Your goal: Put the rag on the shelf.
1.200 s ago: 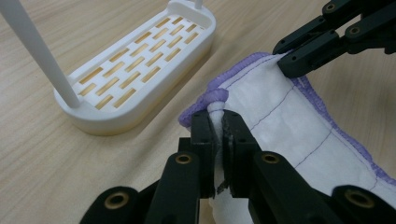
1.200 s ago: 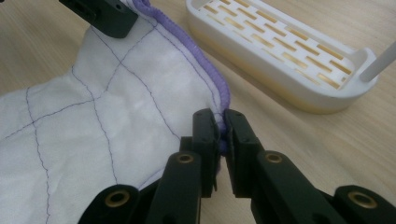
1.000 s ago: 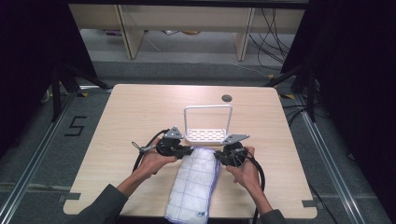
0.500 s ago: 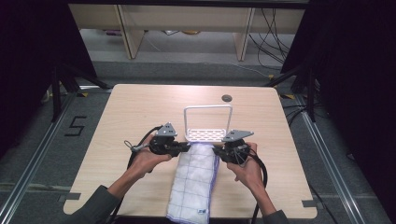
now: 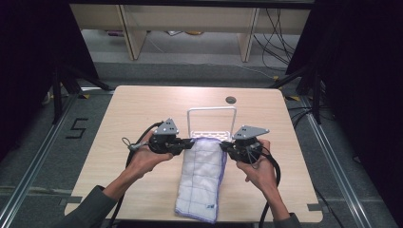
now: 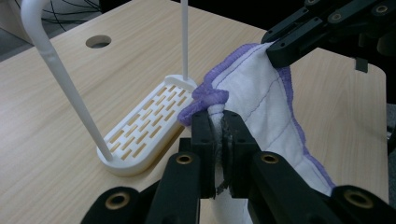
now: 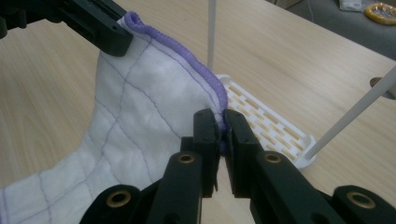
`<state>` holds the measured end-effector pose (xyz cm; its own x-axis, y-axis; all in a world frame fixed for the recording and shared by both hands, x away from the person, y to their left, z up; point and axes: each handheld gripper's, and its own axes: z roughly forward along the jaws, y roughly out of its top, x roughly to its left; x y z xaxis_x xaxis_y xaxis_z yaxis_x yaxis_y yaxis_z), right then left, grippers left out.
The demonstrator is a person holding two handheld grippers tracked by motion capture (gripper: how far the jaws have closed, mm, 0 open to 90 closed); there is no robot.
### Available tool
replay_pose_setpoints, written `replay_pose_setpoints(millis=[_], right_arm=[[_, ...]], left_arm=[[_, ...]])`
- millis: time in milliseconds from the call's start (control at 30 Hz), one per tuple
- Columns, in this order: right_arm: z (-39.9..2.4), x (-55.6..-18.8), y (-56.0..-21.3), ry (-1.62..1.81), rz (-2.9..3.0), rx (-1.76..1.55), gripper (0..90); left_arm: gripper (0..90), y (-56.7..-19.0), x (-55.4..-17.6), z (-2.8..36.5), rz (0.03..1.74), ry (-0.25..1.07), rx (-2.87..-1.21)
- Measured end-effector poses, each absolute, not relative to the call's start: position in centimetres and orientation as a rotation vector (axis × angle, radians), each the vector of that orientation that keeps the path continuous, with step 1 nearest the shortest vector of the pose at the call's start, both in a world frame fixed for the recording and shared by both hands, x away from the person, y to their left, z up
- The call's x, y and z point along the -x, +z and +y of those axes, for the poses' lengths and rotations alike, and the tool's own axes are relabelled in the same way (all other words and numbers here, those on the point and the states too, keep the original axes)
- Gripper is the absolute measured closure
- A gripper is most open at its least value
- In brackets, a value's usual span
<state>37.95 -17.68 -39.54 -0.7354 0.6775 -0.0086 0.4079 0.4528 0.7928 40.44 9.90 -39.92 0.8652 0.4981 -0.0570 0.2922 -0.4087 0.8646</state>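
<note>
High view looks forward and down from above the person's side, taking in the whole tabletop [image 5: 142,109], with forearms entering at the bottom of the frame. Left gripper view sits right behind its own black jaws at bottom centre, very close, facing across the wood toward the white rack [image 6: 149,121] at centre left, the other gripper at upper right. Right gripper view is just as close, jaws at bottom centre, rack [image 7: 266,126] to the right, the other gripper at upper left. All three views share the rack and the purple-edged cloth [image 5: 202,175].
</note>
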Motion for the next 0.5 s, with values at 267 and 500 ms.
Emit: replay_pose_setpoints(millis=[267,500], right_arm=[[-17.8,-38.1,-36.8,1.197,2.345,-0.868,84.7],[-17.9,-38.4,-34.4,1.213,2.297,-0.829,84.8]], left_arm=[[84.9,-37.4,-40.4,9.9,0.556,0.295,-1.999],[84.9,-35.3,-40.5,9.8,0.546,0.325,-1.968]])
